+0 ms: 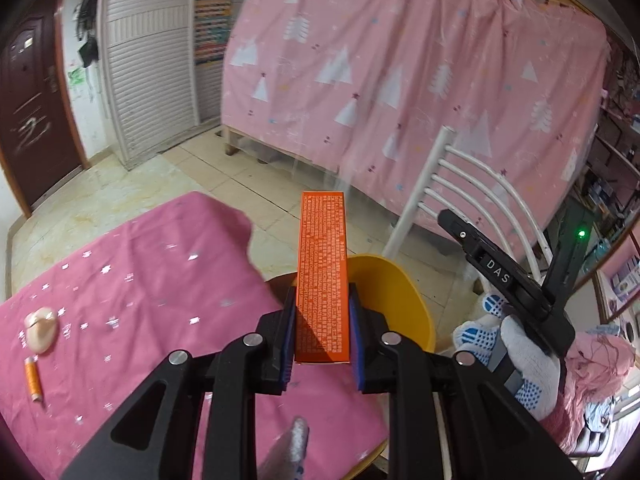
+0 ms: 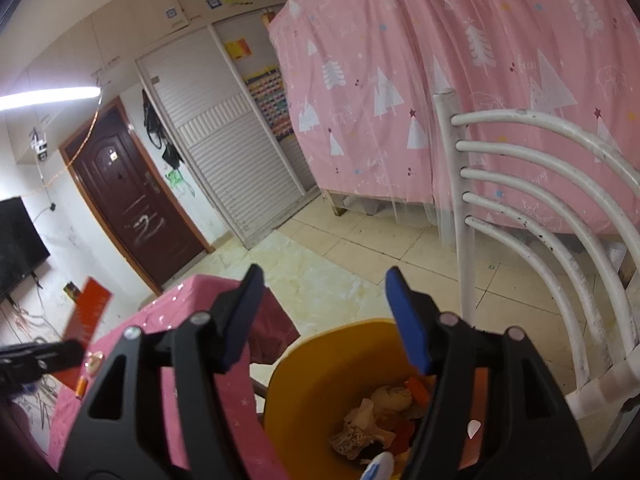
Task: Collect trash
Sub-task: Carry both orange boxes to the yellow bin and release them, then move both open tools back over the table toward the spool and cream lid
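Left hand-held gripper clamps orange box, tilted up over bench edge, just beside yellow bin. Right hand-held gripper wide apart, empty, above bin w/ trash inside.

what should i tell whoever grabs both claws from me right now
Left claw: shut on the long orange printed box, held near the yellow plastic bin.
Right claw: open, nothing between its pads, above the bin, which already holds crumpled scraps.
Left on the pink star-print tablecloth: a beige round puff and a small orange thread spool.
Next: probably drop the box in, then fetch those two.
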The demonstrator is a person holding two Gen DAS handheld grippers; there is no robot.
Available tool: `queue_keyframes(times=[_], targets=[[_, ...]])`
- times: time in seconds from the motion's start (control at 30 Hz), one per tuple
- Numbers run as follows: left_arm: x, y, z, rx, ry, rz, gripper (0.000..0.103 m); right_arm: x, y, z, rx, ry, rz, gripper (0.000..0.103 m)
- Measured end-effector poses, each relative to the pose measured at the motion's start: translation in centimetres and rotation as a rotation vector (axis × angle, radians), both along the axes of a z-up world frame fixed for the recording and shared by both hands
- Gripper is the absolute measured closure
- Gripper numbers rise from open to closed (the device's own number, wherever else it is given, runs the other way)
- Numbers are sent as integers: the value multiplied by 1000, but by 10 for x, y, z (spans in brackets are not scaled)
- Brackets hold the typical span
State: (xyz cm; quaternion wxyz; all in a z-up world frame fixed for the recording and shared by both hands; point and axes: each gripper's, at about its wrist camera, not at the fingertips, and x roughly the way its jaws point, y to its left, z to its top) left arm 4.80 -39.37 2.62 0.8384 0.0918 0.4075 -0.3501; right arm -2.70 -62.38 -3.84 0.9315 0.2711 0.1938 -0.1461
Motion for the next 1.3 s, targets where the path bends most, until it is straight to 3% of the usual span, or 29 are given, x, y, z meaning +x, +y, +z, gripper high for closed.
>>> queue_keyframes(times=[0.27,0.43,0.5,0.93,1.07,1.3], targets=[[11,-44,-19,0,56,-33,88,-11,-12,2,26,-33,-23,38],[12,-54,-27,3,84,-49,72,-11,-13,2,27,-37,-16,38],[11,-52,-29,6,82,-42,72,-9,-12,3,27,-36,-9,38],[25,-8,-22,-17,106,47,72,-1,13,7,-2,-28,49,38],[17,8,-7,-23,55,64,71,1,27,15,-32,-42,82,28],[6,45,15,-29,-16,113,64,10,58,22,-75,-34,154,27]])
